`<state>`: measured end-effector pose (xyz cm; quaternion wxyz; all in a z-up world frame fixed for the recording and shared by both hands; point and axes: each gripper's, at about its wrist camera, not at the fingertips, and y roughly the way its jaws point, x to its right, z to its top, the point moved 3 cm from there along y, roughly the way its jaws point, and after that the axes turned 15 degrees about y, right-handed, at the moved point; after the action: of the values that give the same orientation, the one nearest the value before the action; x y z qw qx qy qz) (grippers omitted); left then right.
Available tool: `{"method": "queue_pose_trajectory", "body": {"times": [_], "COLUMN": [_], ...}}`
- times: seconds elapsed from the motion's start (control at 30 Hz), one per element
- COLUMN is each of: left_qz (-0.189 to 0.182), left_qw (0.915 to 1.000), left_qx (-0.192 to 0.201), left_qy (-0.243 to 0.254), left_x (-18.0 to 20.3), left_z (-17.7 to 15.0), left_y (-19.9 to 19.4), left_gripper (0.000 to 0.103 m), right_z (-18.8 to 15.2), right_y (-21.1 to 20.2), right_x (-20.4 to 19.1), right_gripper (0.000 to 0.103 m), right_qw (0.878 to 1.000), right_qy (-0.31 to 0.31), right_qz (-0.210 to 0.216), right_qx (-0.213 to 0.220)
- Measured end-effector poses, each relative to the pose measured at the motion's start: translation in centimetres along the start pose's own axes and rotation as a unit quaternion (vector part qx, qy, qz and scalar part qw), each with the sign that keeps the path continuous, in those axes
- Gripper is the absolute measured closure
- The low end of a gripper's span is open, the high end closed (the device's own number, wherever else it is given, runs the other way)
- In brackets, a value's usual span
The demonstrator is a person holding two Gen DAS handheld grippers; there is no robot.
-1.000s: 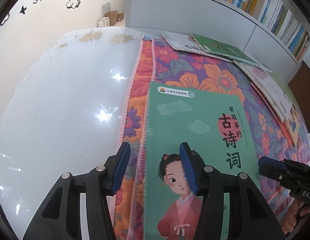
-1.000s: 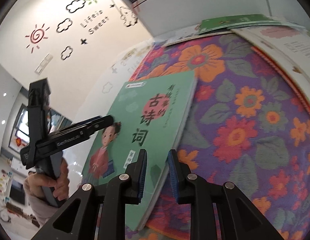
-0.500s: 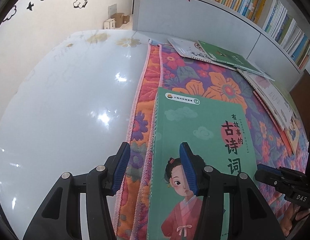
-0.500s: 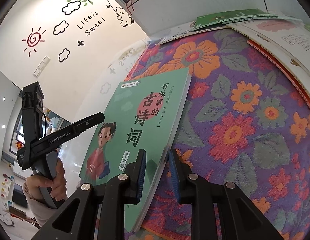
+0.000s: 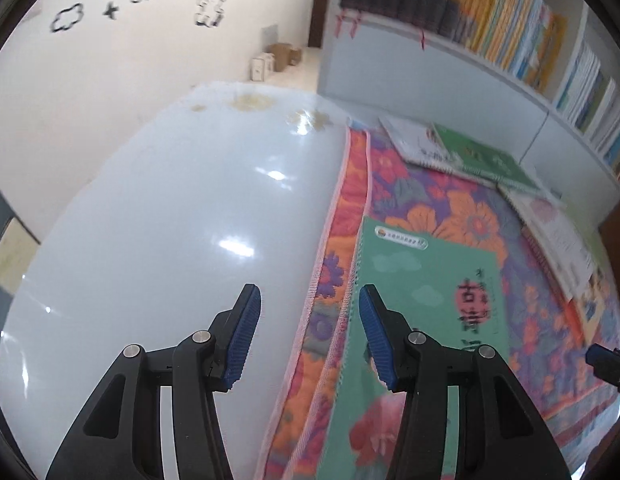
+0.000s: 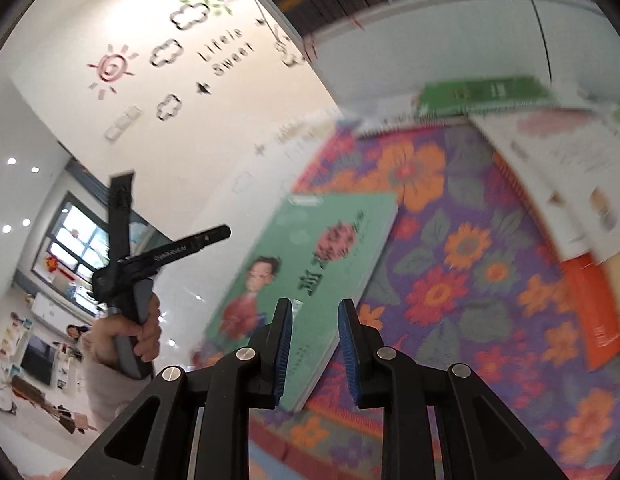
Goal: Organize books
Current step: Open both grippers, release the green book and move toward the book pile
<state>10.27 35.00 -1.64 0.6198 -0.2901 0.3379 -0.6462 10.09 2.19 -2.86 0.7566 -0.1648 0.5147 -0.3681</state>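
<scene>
The counter [image 5: 158,240] carries a floral cloth [image 5: 462,216]; the green book [image 5: 422,276] lies flat at its left edge. Both tools, left [image 5: 306,334] and right [image 6: 315,350], hover empty, jaws parted. Best to pinch the book's near edge squarely before lifting.

The left hand-held gripper [image 5: 306,334] has glossy black angular arms with triangular cut-outs, round silver screw heads at the joints, and two fingers faced with ribbed blue pads [image 5: 243,335]. The right hand-held gripper [image 6: 313,350] at the bottom of its own view is built the same way: black frame, silver screws, ribbed blue pads [image 6: 281,350]. At the left of the right wrist view, the left one shows a grey handle, small white lettering too blurred to read, and a pale sleeve [image 6: 106,394] below the hand [image 6: 128,334].
</scene>
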Motion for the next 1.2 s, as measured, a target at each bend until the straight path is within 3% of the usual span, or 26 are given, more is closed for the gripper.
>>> {"method": "queue_pose_trajectory", "body": {"times": [0.1,0.2,0.33,0.4,0.43,0.47,0.5,0.53,0.87,1.2], "left_qz": [0.006,0.012,-0.014,-0.015,-0.021,-0.032,-0.041,-0.053,-0.111,-0.122], "left_qw": [0.9998,0.9996,0.9987,0.9984,0.9981,0.9976,0.9973,0.9967,0.9914,0.9905], "left_qx": [0.017,0.021,0.046,0.053,0.058,0.060,0.060,0.060,0.037,0.011], "left_qy": [-0.004,-0.015,-0.019,-0.003,0.003,0.007,0.009,0.013,0.059,0.062], "left_x": [0.9,3.0,8.0,11.0,12.5,14.1,15.2,16.8,26.7,30.9], "left_z": [0.0,0.3,0.3,0.1,0.0,-0.2,-0.2,-0.3,0.0,0.9], "left_y": [-2.6,-4.8,-8.0,-9.2,-9.7,-10.0,-9.9,-9.8,-6.7,-2.2], "left_gripper": [0.054,0.054,0.054,0.054,0.054,0.054,0.054,0.054,0.054,0.054], "right_z": [0.0,-0.5,-1.3,-2.2,-2.7,-3.0,-3.3,-3.4,-3.7,-0.1], "right_y": [-3.8,-6.7,-10.9,-13.6,-14.9,-16.1,-17.3,-18.1,-22.2,-21.2], "right_x": [0.3,0.9,2.9,4.1,4.8,5.5,6.7,7.5,14.7,19.6], "right_gripper": [0.080,0.080,0.080,0.079,0.076,0.063,0.049,0.047,0.047,0.047], "right_qw": [1.000,0.999,0.999,0.999,0.999,0.998,0.998,0.997,0.992,0.990], "right_qy": [-0.004,-0.020,-0.003,-0.016,-0.024,-0.024,-0.016,-0.007,0.031,0.053], "right_qz": [0.027,0.026,0.043,0.031,0.017,0.009,0.008,0.008,-0.054,-0.091], "right_qx": [0.006,0.016,0.006,0.029,0.043,0.054,0.065,0.073,0.107,0.091]}}
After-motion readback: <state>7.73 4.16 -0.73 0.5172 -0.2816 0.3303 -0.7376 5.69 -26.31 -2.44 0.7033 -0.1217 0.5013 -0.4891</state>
